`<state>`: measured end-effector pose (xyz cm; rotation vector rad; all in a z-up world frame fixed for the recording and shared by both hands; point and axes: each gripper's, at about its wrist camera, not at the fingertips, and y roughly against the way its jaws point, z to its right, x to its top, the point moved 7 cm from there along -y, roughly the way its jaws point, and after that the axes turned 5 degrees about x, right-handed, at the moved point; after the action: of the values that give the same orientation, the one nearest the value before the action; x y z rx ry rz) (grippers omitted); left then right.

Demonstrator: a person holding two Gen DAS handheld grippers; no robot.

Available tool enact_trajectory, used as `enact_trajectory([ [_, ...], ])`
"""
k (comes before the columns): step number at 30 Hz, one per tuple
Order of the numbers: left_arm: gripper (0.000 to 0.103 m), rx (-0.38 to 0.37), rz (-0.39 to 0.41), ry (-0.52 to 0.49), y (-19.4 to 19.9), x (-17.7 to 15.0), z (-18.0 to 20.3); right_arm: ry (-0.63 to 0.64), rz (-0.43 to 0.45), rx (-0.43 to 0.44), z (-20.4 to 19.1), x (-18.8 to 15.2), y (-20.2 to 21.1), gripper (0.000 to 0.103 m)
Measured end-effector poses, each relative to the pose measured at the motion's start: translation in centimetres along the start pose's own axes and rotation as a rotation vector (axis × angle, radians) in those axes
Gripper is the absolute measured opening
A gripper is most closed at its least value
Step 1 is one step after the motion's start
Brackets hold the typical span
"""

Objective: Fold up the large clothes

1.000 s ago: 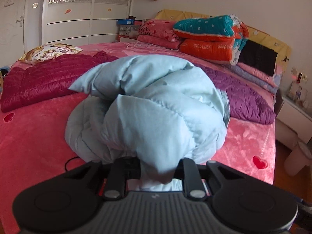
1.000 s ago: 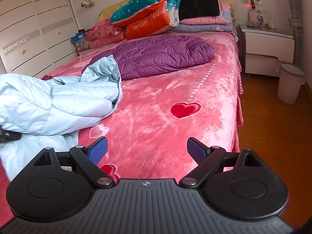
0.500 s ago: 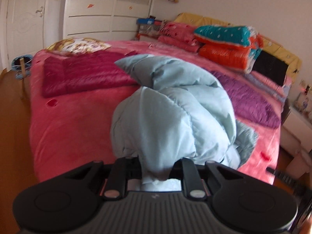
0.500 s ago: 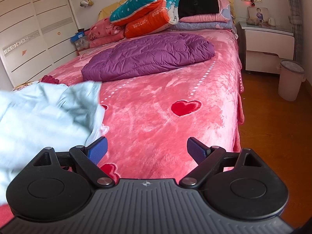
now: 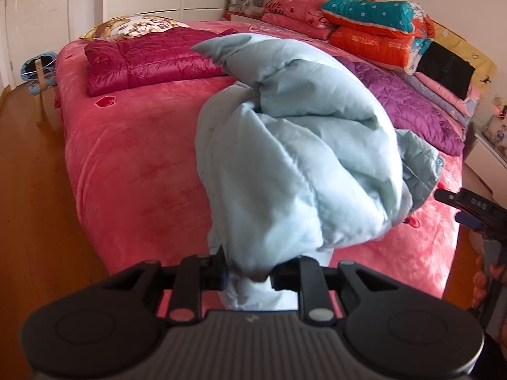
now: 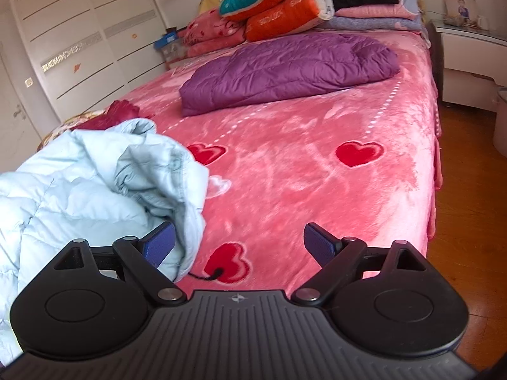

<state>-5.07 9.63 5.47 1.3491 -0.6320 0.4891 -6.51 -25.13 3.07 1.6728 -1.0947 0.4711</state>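
Covering the room's middle, the pink bed [image 6: 317, 164] carries a folded purple jacket [image 6: 285, 66]. Bunched near its front edge, the pale blue coat [image 5: 294, 158] is pinched by the left gripper [image 5: 248, 274]; the right gripper [image 6: 239, 242] gapes wide, holding nothing.

I'm in a home bedroom: bed [image 6: 317, 171] with heart blanket, stacked quilts [image 6: 279, 9] at its head, wardrobe [image 6: 79, 41], nightstand [image 6: 469, 50].
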Motion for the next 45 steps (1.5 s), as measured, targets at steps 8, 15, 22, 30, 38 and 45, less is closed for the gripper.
enact_trajectory([
  [8,0.048,-0.08,0.053,0.004,2.6,-0.7,-1.5,0.045,-0.035,0.014,-1.8,-0.1,-1.3,0.103],
  [15,0.069,-0.128,0.134,-0.033,4.9,-0.5,-1.6,0.029,-0.015,0.021,-2.0,1.5,-3.0,0.102],
  [22,0.075,-0.145,0.144,0.0,4.7,-0.4,-2.7,0.037,-0.012,0.057,-3.4,2.9,-5.8,0.087],
  [30,0.08,-0.154,0.141,0.014,4.3,-0.7,-3.0,-0.031,-0.037,0.07,-2.9,2.3,-7.3,0.029],
  [38,0.085,-0.17,0.147,0.006,4.2,-1.0,-2.4,0.02,0.122,0.043,-4.6,5.2,-2.6,0.009],
  [45,0.086,-0.182,0.147,-0.008,4.0,-1.2,-1.7,-0.005,0.308,0.045,-5.1,9.5,3.7,0.006],
])
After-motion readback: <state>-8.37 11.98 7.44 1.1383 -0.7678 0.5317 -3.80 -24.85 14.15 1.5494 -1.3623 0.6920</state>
